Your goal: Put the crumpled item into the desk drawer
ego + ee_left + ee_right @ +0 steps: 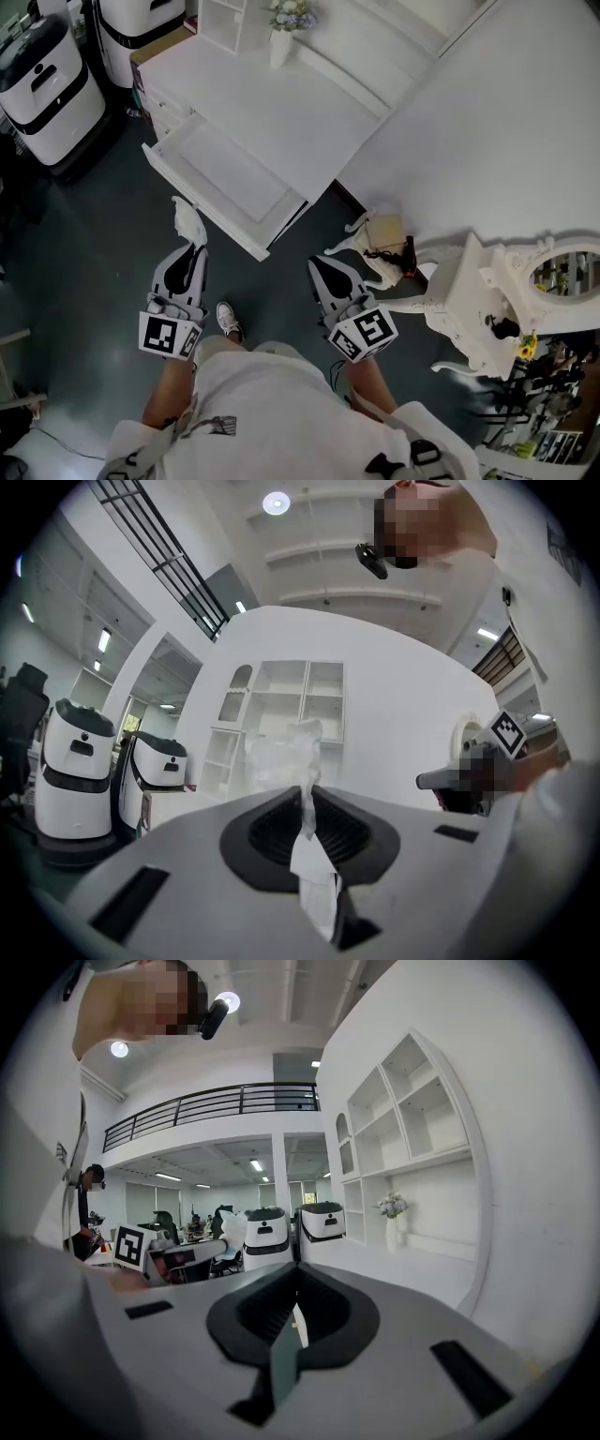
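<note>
My left gripper (194, 247) and right gripper (324, 264) are pale grey shells with black jaw linings, each capped by a cube (169, 336) of black-and-white square markers. I wear a white short-sleeved shirt (272, 403) (black clips low down) and a white sneaker (228, 321).

I see the crumpled item (190, 223): a small wad of thin white sheet, partly see-through, pinched between the closed jaws of my left claw (194, 246). Its lower part is squeezed flat in the seam of the jaws. Its upper part stands out beyond the claw's tip as a loose, wrinkled plume. The desk drawer (230, 173) lies just ahead of that claw, pulled out and open. It is a shallow white tray with a low rim. The item is outside the drawer, just short of its front edge.
</note>
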